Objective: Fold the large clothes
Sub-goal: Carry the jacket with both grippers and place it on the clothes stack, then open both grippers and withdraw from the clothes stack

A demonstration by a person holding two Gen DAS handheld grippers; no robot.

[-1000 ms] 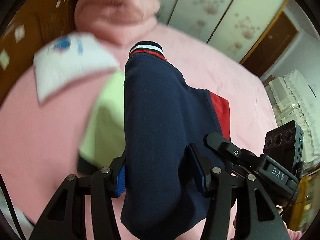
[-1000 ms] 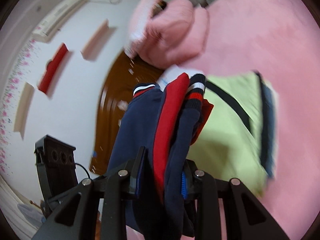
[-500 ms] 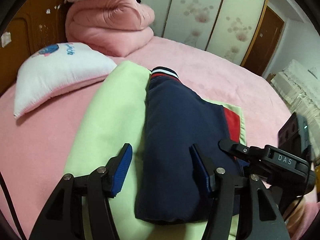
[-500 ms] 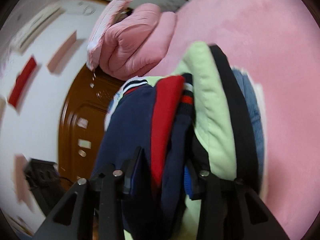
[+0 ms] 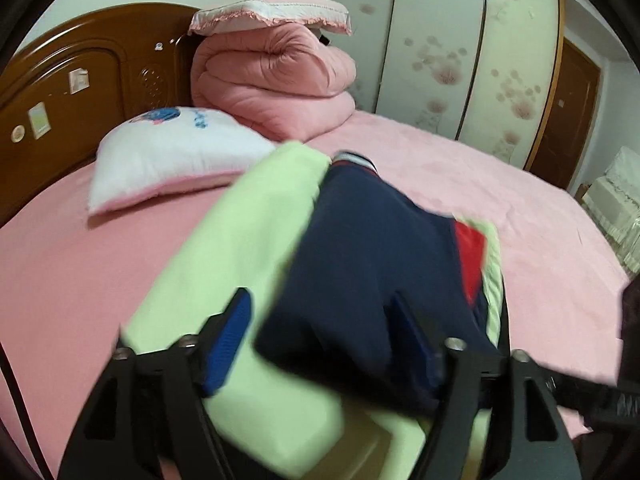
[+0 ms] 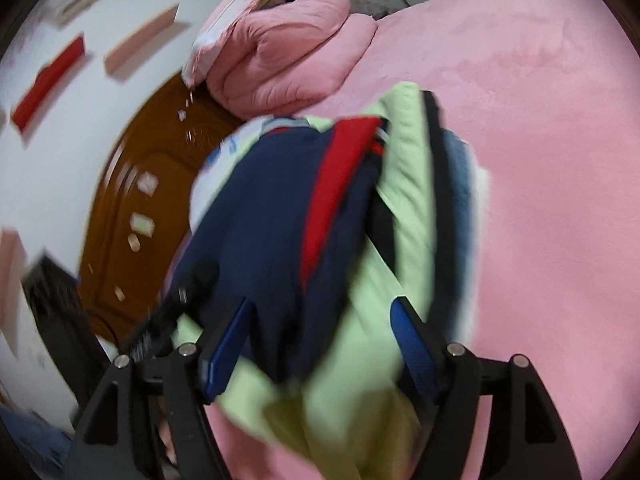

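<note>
Your left claw (image 5: 324,344) and right claw (image 6: 316,340) have just been opening, pads clear of the folded navy-and-red knit garment (image 5: 372,260) between them, lying on pale green folded cloth (image 5: 224,264) on the pink bed (image 5: 60,264).

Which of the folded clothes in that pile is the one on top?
The navy garment with the red panel and striped cuff is on top. It lies on the light green garment, which spreads wider beneath it; a denim piece peeks out lower down.
</note>
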